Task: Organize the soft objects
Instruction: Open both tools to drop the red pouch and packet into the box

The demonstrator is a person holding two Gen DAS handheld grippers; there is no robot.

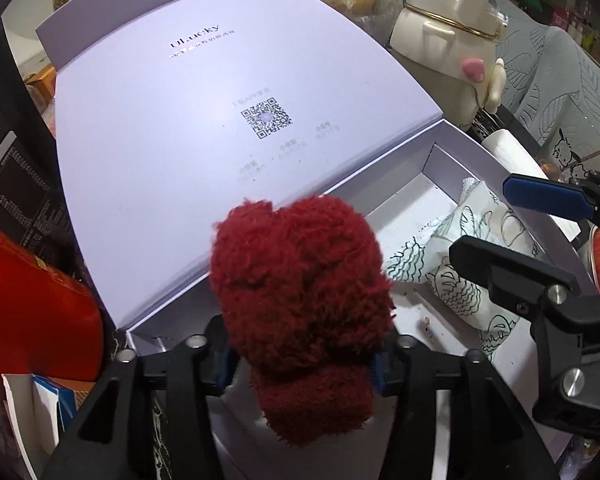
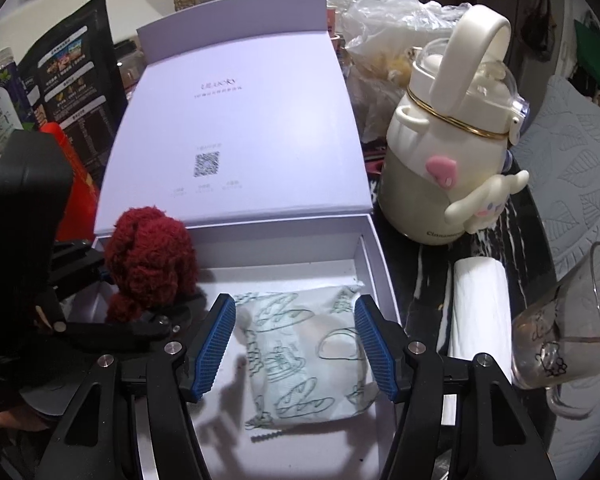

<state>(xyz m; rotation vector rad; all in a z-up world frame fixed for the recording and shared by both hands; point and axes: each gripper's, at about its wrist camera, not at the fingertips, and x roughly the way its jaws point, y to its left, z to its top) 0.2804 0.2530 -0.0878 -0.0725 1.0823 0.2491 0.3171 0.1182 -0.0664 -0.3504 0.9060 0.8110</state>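
Cluttered dark marbled worktop (image 2: 428, 264) is carrying an open white box (image 2: 374, 264) with its lid tilted back, a cream bottle (image 2: 444, 168), a paper roll (image 2: 478, 304) and a glass mug (image 2: 572, 340) crowding its right side. We are holding the left gripper (image 1: 300, 360) over the box's near-left corner, its pads flanking the red plush toy (image 1: 300, 288), though we cannot tell whether they are pressing it. We are hanging the right gripper (image 2: 296, 344) spread around the printed soft pouch (image 2: 300, 356) lying on the box floor toward the near-right corner, its long axis running roughly between the pads, neither touching it, making the right hand the nearer one.
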